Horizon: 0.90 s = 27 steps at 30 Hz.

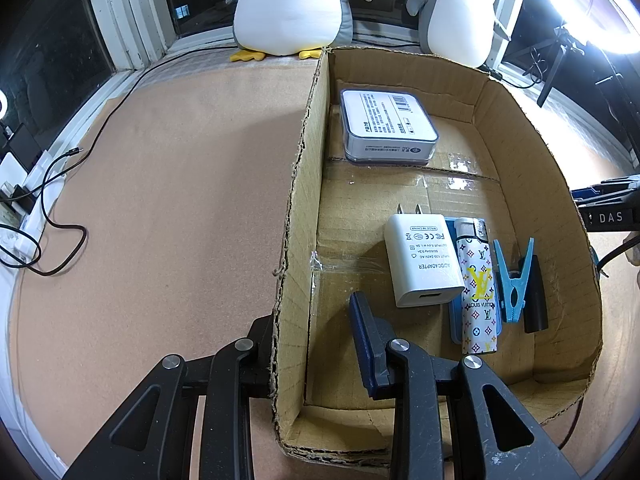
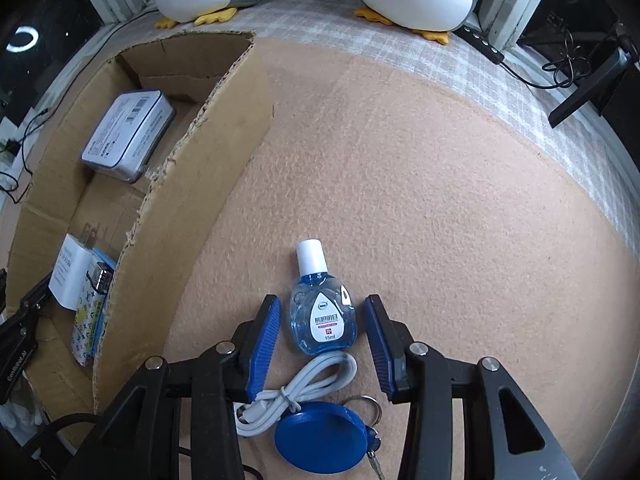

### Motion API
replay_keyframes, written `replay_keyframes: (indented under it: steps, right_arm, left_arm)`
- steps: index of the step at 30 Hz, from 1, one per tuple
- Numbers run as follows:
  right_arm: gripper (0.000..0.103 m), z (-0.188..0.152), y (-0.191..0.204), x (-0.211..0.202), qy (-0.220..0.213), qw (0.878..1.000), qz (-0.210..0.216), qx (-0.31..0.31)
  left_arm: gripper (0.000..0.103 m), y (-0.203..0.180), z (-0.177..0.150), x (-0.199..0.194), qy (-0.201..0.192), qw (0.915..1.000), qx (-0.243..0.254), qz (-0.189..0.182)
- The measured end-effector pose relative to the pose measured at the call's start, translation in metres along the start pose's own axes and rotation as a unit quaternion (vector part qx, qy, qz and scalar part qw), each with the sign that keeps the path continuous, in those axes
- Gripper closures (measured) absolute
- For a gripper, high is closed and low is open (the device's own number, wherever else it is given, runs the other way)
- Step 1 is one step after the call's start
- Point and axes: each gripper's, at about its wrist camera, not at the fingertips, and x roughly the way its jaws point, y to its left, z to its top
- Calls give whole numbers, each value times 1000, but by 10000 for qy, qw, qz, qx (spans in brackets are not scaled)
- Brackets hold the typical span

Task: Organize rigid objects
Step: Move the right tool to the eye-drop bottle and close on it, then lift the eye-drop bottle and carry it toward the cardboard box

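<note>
An open cardboard box holds a white-lidded case, a white AC adapter, a patterned lighter, a blue clothespin and a black block. My left gripper is open and straddles the box's left wall, one blue finger inside and the other outside, mostly hidden. In the right wrist view a small blue eye-drop bottle with a white cap lies on the tan mat. My right gripper is open around it, a pad on each side, neither touching.
A coiled white cable and a blue key fob with keys lie just behind the bottle. Two plush penguins sit at the back by the window. Black cables trail at the left. The tan mat stretches right of the box.
</note>
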Motion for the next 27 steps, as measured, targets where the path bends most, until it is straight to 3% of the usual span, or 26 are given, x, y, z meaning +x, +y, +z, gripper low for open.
replay_keyframes:
  steps: [2,16,22,27]
  right_arm:
    - [74,-2,4,-2,-20,10000,-18,61]
    - [74,-18,-26,-24,-317,9952,387,843]
    - [75,-27,-30,-63,-634,9867,804,1261]
    - [74,-27,-5,-88,-891,9800,1294,1221]
  left_arm:
    - [72,0,0,0,2,10000,-1,4]
    - [72,0,0,0,-1,10000,-8,-3]
    - [72,1,0,-1,-4,10000,-8,-8]
    - [72,1,1,-1,-7,10000,3,0]
